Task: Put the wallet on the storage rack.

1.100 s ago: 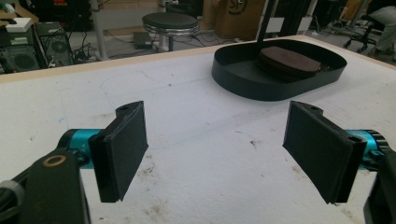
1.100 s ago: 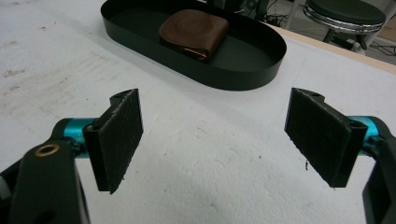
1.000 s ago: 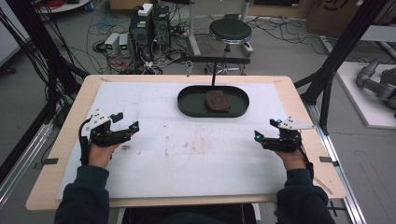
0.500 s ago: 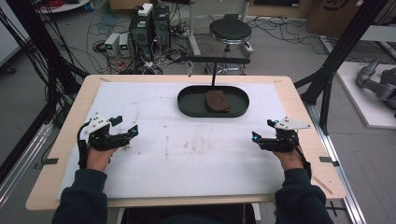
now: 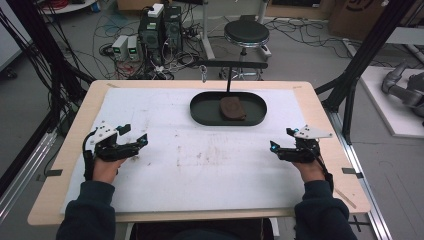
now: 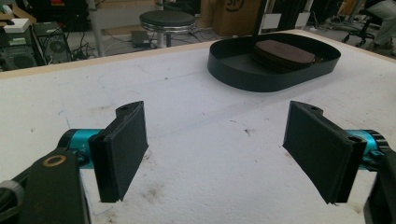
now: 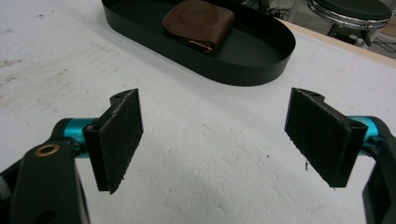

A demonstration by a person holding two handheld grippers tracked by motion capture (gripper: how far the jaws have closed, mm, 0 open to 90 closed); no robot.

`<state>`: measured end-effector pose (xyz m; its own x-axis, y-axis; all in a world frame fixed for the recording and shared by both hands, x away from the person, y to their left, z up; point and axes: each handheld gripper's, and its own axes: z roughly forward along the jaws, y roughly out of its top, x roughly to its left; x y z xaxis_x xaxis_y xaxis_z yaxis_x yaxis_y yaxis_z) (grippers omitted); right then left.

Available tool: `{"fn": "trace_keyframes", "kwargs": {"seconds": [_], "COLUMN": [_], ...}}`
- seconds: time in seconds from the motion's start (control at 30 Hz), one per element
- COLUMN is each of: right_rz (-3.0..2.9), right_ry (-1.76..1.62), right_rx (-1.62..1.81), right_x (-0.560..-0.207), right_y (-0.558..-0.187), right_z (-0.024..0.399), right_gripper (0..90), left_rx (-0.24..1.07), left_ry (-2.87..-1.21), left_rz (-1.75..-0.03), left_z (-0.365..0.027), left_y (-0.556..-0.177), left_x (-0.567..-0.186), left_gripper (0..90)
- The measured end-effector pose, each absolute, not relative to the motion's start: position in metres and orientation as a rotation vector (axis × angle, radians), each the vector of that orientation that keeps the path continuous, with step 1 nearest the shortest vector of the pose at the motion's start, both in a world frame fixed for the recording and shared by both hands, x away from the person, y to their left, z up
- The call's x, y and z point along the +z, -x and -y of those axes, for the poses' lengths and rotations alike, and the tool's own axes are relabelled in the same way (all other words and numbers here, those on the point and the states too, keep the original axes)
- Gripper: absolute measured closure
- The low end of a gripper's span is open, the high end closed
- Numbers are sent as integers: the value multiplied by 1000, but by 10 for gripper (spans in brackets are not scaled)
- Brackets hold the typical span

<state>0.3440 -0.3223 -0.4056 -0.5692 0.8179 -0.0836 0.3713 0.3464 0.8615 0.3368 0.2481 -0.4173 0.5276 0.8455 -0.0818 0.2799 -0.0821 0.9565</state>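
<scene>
A black oval tray [image 5: 203, 116] sits at the far middle of the white table cover, with a brown leather pouch [image 5: 232, 108] lying inside it. In the left gripper view the tray [image 6: 243, 77] and pouch [image 6: 285, 51] lie ahead to the right; in the right gripper view the tray [image 7: 261, 70] and pouch [image 7: 198, 23] lie ahead. My left gripper [image 5: 136, 136] hovers over the table's left side, open and empty [image 6: 217, 154]. Over the right side my right gripper [image 5: 280, 140] is open with nothing between its pads [image 7: 219, 144]. Both are well short of the tray.
A black stand with a crossbar [image 5: 232, 65] rises just behind the tray. The wooden table edge [image 5: 320, 107] frames the stained white cover. Behind the table are a stool [image 5: 246, 34], computer boxes [image 5: 160, 27] and cables on the floor.
Both grippers have drifted slightly: the left one a little toward the table's left and near side, the right one a little inward. The tray and pouch have not moved.
</scene>
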Motion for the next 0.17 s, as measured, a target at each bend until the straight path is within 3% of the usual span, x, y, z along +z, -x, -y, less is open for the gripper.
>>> {"fn": "trace_keyframes", "kwargs": {"seconds": [0.17], "right_rz": [-2089], "right_ry": [-1045], "right_rx": [1143], "right_x": [-405], "right_y": [-344], "right_z": [325], "right_gripper": [196], "left_rx": [628], "left_ry": [-1630], "left_rz": [-982], "left_z": [-249], "left_y": [-338], "left_x": [-418], "left_gripper": [214]}}
